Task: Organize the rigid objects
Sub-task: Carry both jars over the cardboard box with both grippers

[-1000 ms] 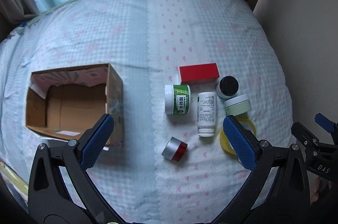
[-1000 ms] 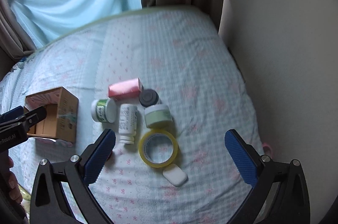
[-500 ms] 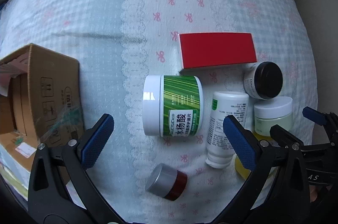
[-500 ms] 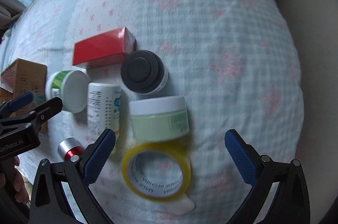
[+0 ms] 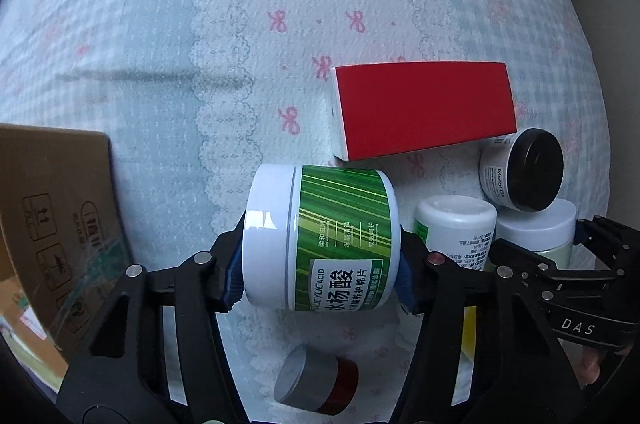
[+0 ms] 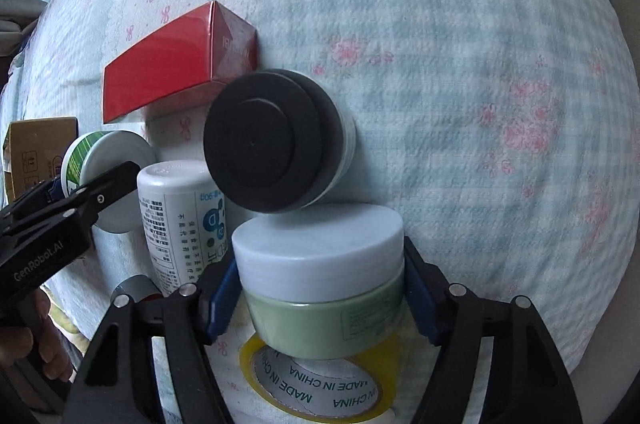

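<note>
1 green-striped jar (image 5: 340, 240) lies sideways between closing tongs (image 5: 320, 270).

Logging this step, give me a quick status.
Left gripper closing on green-striped white-lidded jar. Right gripper closing on pale green white-lidded jar. Black-lidded jar crowds it.

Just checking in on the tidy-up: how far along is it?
Barely begun: nothing visibly packed yet. The left claw is closing around the green-striped jar; the right claw around the pale green jar. Red box, black-lidded jar, white bottle, tape roll remain on the bed.
</note>
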